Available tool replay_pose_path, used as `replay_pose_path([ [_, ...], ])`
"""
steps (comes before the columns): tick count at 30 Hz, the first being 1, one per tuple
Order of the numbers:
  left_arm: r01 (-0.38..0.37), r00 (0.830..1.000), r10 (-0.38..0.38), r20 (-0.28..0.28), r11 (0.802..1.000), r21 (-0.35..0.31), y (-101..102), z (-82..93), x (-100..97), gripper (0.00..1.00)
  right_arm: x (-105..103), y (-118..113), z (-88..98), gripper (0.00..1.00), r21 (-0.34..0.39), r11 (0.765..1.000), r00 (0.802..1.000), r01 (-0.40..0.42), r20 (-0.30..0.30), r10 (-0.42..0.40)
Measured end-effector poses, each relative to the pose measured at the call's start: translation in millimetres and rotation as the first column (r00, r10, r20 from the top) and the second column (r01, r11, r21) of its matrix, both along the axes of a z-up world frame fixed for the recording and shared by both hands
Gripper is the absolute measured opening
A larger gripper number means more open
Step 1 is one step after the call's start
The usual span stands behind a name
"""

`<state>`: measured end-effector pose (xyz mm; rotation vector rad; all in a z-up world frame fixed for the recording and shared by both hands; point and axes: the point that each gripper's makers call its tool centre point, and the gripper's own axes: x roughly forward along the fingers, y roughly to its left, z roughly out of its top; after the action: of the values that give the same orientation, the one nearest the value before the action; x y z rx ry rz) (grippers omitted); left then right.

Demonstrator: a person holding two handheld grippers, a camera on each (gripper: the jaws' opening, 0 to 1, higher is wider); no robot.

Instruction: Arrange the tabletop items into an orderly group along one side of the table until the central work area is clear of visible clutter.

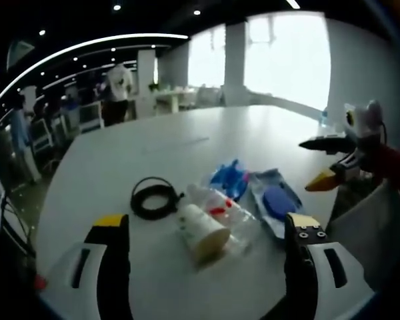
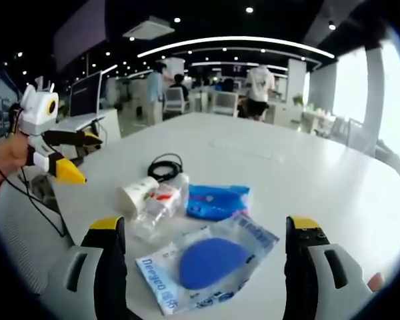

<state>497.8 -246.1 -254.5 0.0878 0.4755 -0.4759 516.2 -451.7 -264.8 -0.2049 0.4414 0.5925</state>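
Note:
A small heap lies on the white table [image 1: 120, 153]. In the left gripper view it holds a black coiled cable [image 1: 153, 198], a white paper cup [image 1: 201, 231] on its side, a clear bottle [image 1: 225, 208] with a red label, a blue packet [image 1: 230, 179] and a clear bag with a blue disc [image 1: 275, 202]. My left gripper [image 1: 207, 223] is open just short of the cup. In the right gripper view the bag [image 2: 210, 263] lies nearest, behind it the blue packet [image 2: 217, 200], bottle [image 2: 161, 202], cup [image 2: 135, 195] and cable [image 2: 165, 167]. My right gripper [image 2: 204, 223] is open over the bag.
The right gripper [image 1: 318, 162] reaches in from the right of the left gripper view, and the left gripper [image 2: 77, 155] from the left of the right gripper view. The table [image 2: 307, 167] stretches bare beyond the heap. Chairs [image 2: 225, 102], desks and people [image 2: 259, 87] stand far behind.

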Motion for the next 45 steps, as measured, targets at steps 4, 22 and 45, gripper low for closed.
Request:
replay_pose_path([
  [4,0.007,1.000,-0.007,0.005,1.000,0.001,-4,2.5,3.5,0.94,4,-1,1.3,1.00,-0.003,1.000,1.000,-0.002,0.004,0.002],
  [22,0.057,0.998,-0.057,0.019,0.998,0.022,-23,8.0,22.4,0.94,27,-3,9.0,1.00,-0.012,1.000,1.000,-0.006,0.025,0.006],
  [45,0.124,0.992,-0.124,-0.001,0.991,0.055,-52,-1.0,49.8,0.88,67,-10,11.5,0.90,-0.025,1.000,0.999,-0.012,0.029,0.013],
])
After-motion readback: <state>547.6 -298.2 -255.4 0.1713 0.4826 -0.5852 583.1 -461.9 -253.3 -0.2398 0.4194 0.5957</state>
